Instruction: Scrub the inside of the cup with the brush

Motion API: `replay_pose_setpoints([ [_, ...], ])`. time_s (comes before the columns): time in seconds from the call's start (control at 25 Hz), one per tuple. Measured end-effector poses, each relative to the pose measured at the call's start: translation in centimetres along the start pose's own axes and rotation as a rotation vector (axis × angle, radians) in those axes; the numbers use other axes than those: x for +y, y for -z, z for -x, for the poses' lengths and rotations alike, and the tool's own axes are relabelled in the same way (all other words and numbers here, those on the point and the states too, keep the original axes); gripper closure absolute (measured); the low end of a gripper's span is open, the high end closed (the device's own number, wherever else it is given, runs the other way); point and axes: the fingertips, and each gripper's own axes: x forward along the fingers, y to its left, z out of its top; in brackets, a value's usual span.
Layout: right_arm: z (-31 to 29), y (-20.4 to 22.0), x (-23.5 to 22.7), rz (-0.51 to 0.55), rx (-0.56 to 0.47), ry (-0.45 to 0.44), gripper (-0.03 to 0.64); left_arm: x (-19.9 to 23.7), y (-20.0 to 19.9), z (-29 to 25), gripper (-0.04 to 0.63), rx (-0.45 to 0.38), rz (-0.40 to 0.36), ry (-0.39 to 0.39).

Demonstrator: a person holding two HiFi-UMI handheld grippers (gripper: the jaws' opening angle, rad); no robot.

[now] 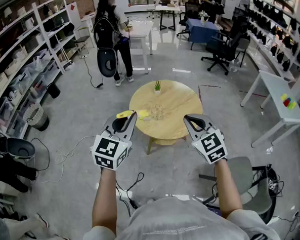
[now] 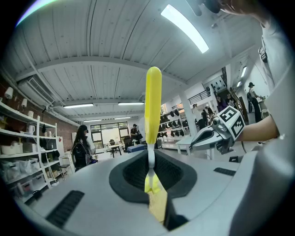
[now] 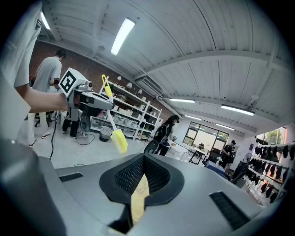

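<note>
A round wooden table point(image 1: 176, 97) stands ahead of me, with a clear cup point(image 1: 158, 111) near its front edge. My left gripper point(image 1: 129, 116) is held level in the air short of the table, shut on a brush point(image 2: 153, 106). The brush has a yellow handle pointing up, a white neck between the jaws and a yellow sponge head point(image 3: 120, 140) hanging below. From the right gripper view the left gripper point(image 3: 90, 99) shows at the left, brush across its jaws. My right gripper point(image 1: 191, 119) hovers beside it, tilted slightly down and shut on nothing point(image 3: 144, 173).
A small potted plant point(image 1: 157, 86) and a yellow item point(image 1: 142, 114) are on the table. A person with a backpack point(image 1: 112, 38) stands beyond it. Shelves point(image 1: 20, 64) line the left wall, a white table point(image 1: 283, 98) stands right, a grey stool point(image 1: 247, 179) sits beside me, and cables point(image 1: 66, 155) cross the floor.
</note>
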Motion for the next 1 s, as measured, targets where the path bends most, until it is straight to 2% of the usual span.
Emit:
replay_pose_setpoints([
  [0.16, -0.4, -0.6, 0.3, -0.004, 0.004, 0.012, 0.589, 0.7, 0.2, 0.5, 0.554, -0.001, 0.003, 0.008],
  [0.32, -0.8, -0.8, 1.0, -0.051, -0.005, 0.020, 0.588, 1.5, 0.6, 1.4, 0.553, -0.004, 0.004, 0.025],
  [0.52, -1.0, -0.3, 3.6, -0.042, 0.038, 0.039, 0.588, 2.0, 2.1, 2.8, 0.554, -0.001, 0.008, 0.055],
  [0.72, -2.0, -0.2, 5.5, -0.067, 0.063, 0.051, 0.588, 3.0, 4.0, 3.5, 0.554, 0.027, 0.008, 0.084],
  [1.0, -4.1, 0.1, 5.4, -0.070, 0.076, 0.051, 0.588, 4.1, 6.5, 2.5, 0.554, 0.063, -0.004, 0.097],
])
